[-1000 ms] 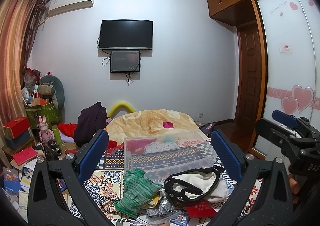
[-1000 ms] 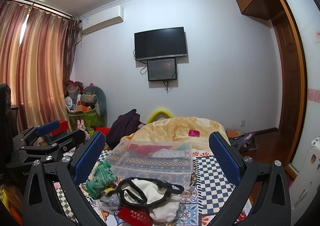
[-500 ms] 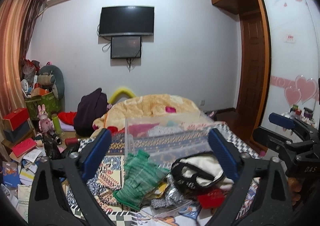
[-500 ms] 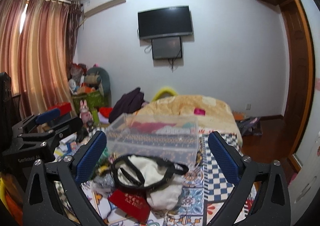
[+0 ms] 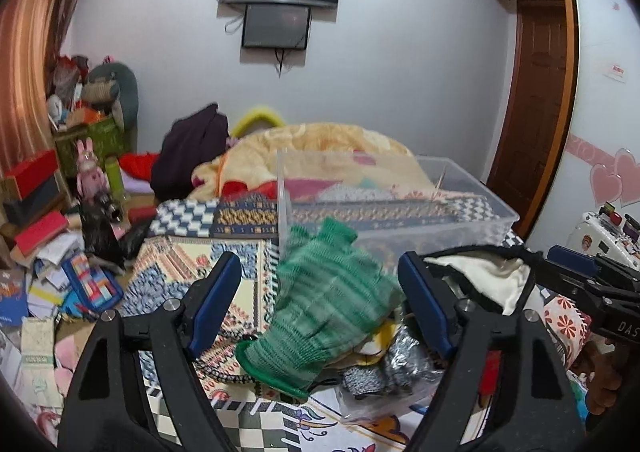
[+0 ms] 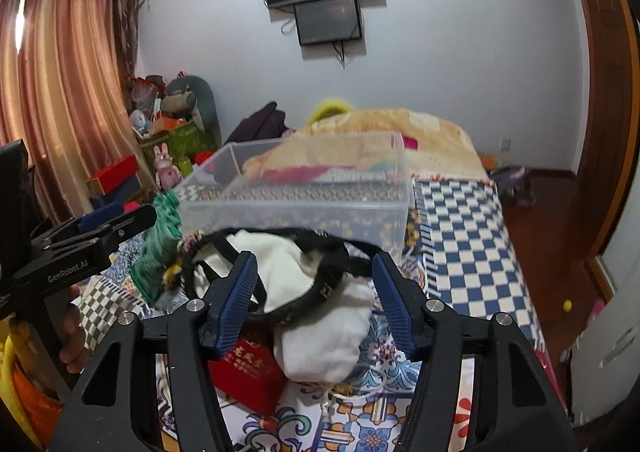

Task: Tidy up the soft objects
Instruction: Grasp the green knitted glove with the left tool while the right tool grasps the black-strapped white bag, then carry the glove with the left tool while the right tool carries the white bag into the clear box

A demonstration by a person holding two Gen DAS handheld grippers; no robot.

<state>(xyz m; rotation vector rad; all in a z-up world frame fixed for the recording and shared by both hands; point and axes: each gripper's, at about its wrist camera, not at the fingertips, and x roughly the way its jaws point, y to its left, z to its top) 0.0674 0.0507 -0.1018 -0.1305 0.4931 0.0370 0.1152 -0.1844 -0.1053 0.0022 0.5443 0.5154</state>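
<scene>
The left gripper [image 5: 320,292] is hanging over the near end of the bed [image 5: 192,264] with its jaws spread wide and nothing between the pads, and the green knitted glove [image 5: 324,304] is lying straight ahead of it, framed in the gap. The glove is sitting on top of a small heap at the bed's near edge, just in front of the clear plastic bin [image 5: 400,212], whose near wall it may be brushing with its fingertips, though the blur is making that hard to judge. Its long axis is running from the cuff, low and toward the near-left, up to the fingers, which are pointing away toward the bin and slightly right. That axis is lying roughly along the left gripper's own line of sight, so I would judge a closing of the jaws would pinch it across the palm.

The right gripper [image 6: 316,292] is also standing open and empty, and it is facing the white cloth bag with the black strap [image 6: 320,316], which is slumped beside the glove toward the bed's right side, with a red booklet [image 6: 248,372] under its near corner. The glove is well off to that gripper's left, so the left hand is looking the nearer one for it, and the bin is waiting directly beyond both.
</scene>
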